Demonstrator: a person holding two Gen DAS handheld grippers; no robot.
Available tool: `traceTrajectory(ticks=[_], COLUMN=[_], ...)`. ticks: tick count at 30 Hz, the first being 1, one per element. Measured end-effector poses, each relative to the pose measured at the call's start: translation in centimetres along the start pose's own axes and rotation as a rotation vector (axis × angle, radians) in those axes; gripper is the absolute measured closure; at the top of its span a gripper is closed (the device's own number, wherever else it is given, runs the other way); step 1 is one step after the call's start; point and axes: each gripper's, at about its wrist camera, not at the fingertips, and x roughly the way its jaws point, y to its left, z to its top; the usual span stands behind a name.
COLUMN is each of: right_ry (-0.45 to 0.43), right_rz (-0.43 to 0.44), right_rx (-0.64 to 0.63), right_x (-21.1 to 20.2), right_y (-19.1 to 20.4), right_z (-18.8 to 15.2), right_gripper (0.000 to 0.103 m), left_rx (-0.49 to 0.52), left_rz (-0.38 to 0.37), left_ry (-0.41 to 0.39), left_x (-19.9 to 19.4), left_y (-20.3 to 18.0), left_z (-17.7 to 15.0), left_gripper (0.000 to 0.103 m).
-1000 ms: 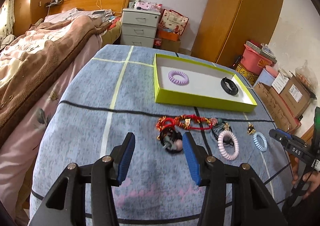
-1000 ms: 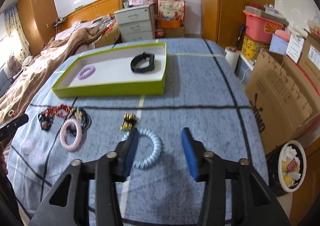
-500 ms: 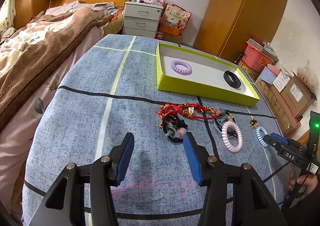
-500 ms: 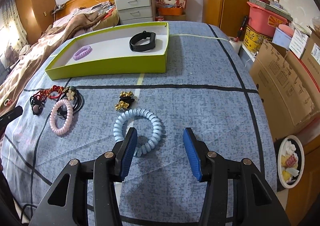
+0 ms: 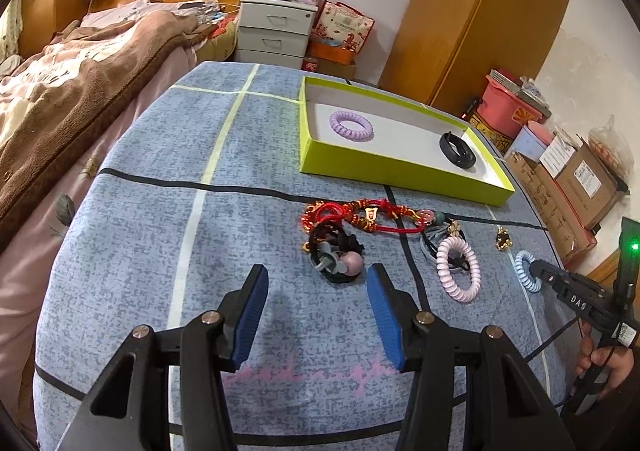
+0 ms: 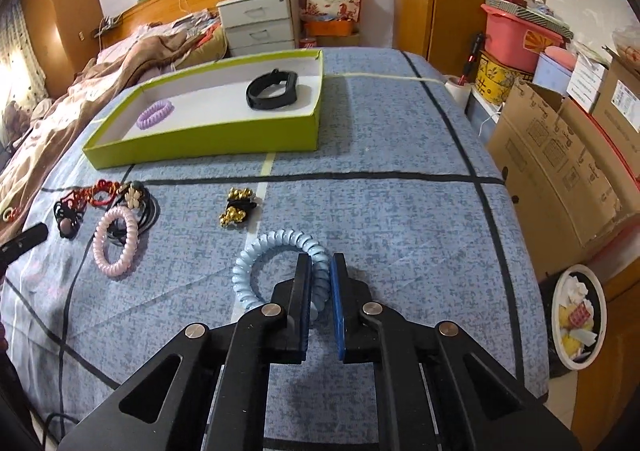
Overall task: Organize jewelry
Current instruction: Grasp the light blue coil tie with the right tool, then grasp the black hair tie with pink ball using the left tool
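My right gripper (image 6: 320, 271) is shut on the near right side of a light blue spiral hair tie (image 6: 264, 247) that lies on the blue cloth. My left gripper (image 5: 316, 287) is open and empty, just short of a black hair tie with a pink bead (image 5: 338, 261). A green tray (image 6: 200, 139) holds a purple spiral tie (image 6: 155, 113) and a black band (image 6: 272, 89). A pink spiral tie (image 6: 116, 241), a red cord bracelet (image 5: 360, 213) and a gold-and-black clip (image 6: 236, 205) lie loose on the cloth.
The table (image 5: 200, 231) has a blue cloth with black and pale lines. A bed (image 5: 60, 99) is on the left. Cardboard boxes (image 6: 560, 155) and a bin (image 6: 578, 315) stand off the right edge. Drawers (image 6: 256, 25) stand behind.
My right gripper moved forward and closed its jaws on the light blue spiral tie. My left gripper stayed open and drew back a little from the jewelry.
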Motion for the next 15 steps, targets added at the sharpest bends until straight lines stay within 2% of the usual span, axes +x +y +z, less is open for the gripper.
traceTrajectory(ticks=[2, 6, 9, 15], right_ry=[-0.015, -0.022, -0.022, -0.027], right_rz=[0.009, 0.027, 0.034, 0.049], right_rx=[0.008, 0.014, 0.012, 0.005], right_x=[-0.5, -0.9, -0.9, -1.0], right_y=[0.0, 0.3, 0.6, 1.2], right_z=[0.0, -0.2, -0.1, -0.2], right_gripper=[0.093, 0.093, 0.093, 0.093], left_rx=[0.001, 0.053, 0.030, 0.027], left_rz=[-0.009, 0.055, 0.032, 0.091], left_ry=[0.022, 0.008, 0.050, 0.047], left_x=[0.7, 1.3, 2.4, 2.9], left_y=[-0.3, -1.7, -1.9, -2.2], left_z=[0.3, 0.6, 0.8, 0.9], left_gripper=[0.049, 0.049, 0.049, 0.049])
